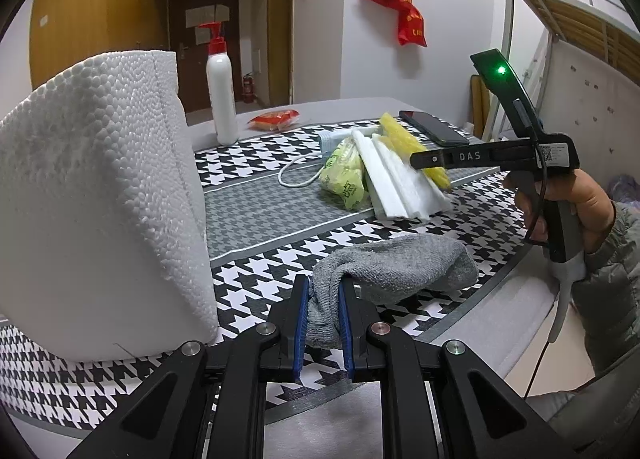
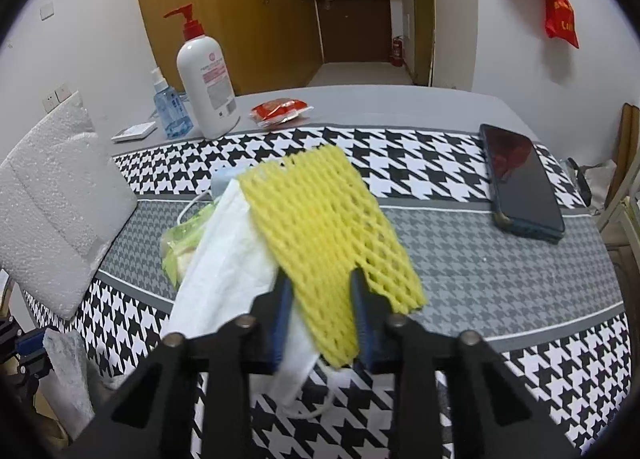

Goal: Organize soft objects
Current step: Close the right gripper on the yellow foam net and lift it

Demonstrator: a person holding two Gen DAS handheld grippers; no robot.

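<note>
My left gripper [image 1: 323, 301] is shut on one end of a grey sock [image 1: 400, 269]; the rest of the sock lies on the houndstooth cloth [image 1: 400, 323]. My right gripper [image 2: 320, 291] straddles the near end of a yellow foam net [image 2: 324, 219], jaws close around it; it also shows in the left wrist view [image 1: 416, 155]. The net [image 1: 404, 143] rests on a white face mask [image 2: 232, 259], next to a green plastic bag [image 2: 180, 237]. The mask [image 1: 396, 183] and bag [image 1: 346, 175] form a pile mid-table. A white foam sheet [image 1: 100, 199] stands at the left.
A white pump bottle [image 2: 206, 87], a blue spray bottle [image 2: 170, 107] and a red snack packet [image 2: 278, 111] stand at the table's far side. A dark phone [image 2: 520, 183] lies at the right. A white card [image 2: 134, 132] lies near the bottles.
</note>
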